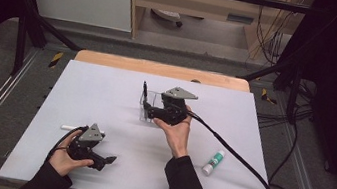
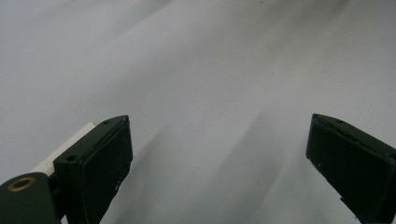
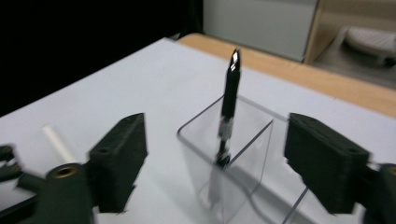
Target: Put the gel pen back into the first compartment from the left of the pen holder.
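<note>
- Your left hand-held gripper (image 1: 107, 158) rests low on the table (image 1: 105, 95), jaws apart and empty, beside the white stick (image 1: 70, 128).
- Your right hand-held gripper (image 3: 215, 154) stands apart around the clear holder (image 3: 243, 154); the black pen (image 3: 228, 107) leans inside, released.

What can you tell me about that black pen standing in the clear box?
The black pen is slim and dark, with a glossy pointed top end and a pale band partway down its barrel. It stands nearly upright, slightly tilted, inside a clear plastic holder with rounded corners. Its lower end rests at the holder's bottom and its upper half rises above the rim. The holder stands on the white table cover, near the far middle. The right gripper is open around it; its pads do not touch the pen.
</note>
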Motion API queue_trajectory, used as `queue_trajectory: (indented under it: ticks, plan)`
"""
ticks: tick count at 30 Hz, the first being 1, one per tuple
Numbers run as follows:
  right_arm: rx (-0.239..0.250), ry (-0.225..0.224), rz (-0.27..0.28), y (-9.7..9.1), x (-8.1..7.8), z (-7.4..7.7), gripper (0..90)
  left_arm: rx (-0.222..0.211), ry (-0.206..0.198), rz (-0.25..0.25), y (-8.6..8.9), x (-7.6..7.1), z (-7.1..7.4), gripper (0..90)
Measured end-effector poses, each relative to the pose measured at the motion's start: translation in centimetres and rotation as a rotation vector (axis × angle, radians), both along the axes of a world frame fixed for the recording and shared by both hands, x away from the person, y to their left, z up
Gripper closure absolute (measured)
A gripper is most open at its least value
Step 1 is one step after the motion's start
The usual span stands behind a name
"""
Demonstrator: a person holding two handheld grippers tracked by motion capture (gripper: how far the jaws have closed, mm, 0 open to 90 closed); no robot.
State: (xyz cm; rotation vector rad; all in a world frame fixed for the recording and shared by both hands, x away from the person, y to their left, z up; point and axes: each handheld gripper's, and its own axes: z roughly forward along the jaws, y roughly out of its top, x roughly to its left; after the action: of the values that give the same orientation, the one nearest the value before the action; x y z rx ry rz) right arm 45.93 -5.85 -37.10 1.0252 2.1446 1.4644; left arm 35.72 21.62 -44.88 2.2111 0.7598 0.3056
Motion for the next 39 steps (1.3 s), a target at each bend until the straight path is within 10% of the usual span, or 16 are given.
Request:
queue_trajectory:
  ticks: [6,21,39]
  plan:
    - [-0.121,0.036,0.085,-0.7,-1.8,0.5,8.2,0.004,0.002,-0.012,-0.1,-0.1,0.0,5.1]
    - [-0.151,0.119,0.112,-6.0,-4.8,-1.8,0.6,0.011,-0.002,-0.006,-0.3,-0.2,0.1,4.3]
    - [-0.178,0.162,0.043,-15.0,-7.8,-3.8,12.5,0.005,-0.004,-0.009,-0.2,-0.2,0.2,4.4]
